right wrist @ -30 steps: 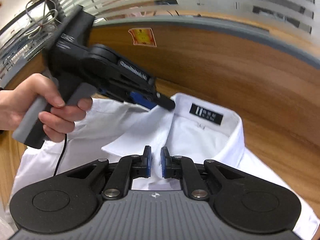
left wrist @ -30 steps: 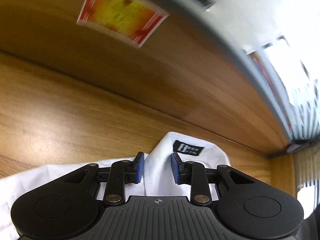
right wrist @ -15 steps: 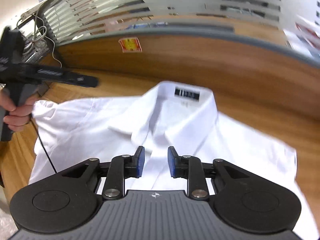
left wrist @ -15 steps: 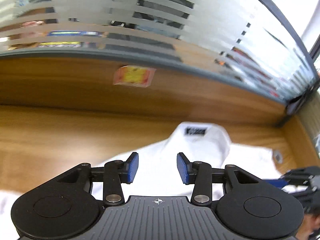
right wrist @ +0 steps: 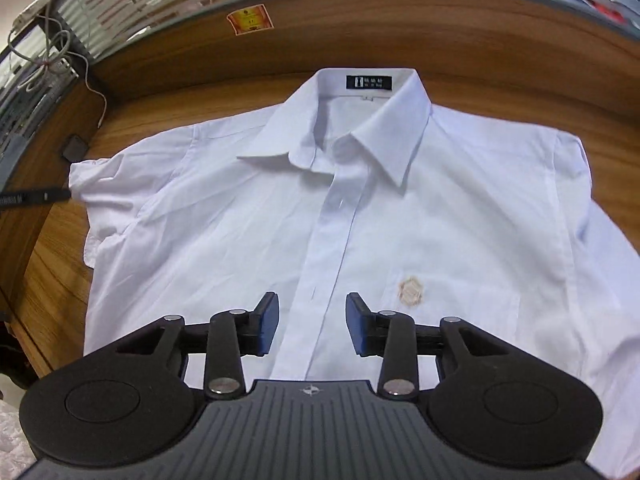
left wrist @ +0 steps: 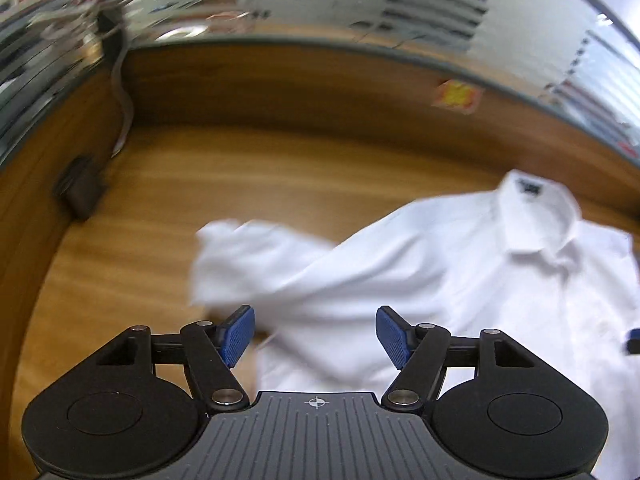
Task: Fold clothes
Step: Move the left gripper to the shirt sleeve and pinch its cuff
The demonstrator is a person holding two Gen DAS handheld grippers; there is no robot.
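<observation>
A white short-sleeved shirt [right wrist: 360,208] lies face up and spread flat on the wooden table [right wrist: 520,92], collar and black label [right wrist: 369,82] at the far side. My right gripper [right wrist: 312,326] hovers open above the button placket near the shirt's lower middle, nothing between its blue pads. In the left wrist view the shirt [left wrist: 440,264] shows blurred, its sleeve [left wrist: 240,256] reaching left. My left gripper [left wrist: 315,336] is wide open above the sleeve's underarm area and holds nothing. Its tip [right wrist: 36,196] shows at the sleeve's edge in the right wrist view.
A wooden back panel [right wrist: 440,32] with a red-yellow sticker [right wrist: 250,19] borders the table's far side. A small black object [right wrist: 75,148] lies near the left corner, with cables [right wrist: 44,52] behind it. A beige emblem [right wrist: 410,290] marks the shirt's chest pocket.
Both grippers pulled back from the collar and opened wider. The left one swung out to the shirt's left sleeve; the right one rose, so the whole shirt now shows.
</observation>
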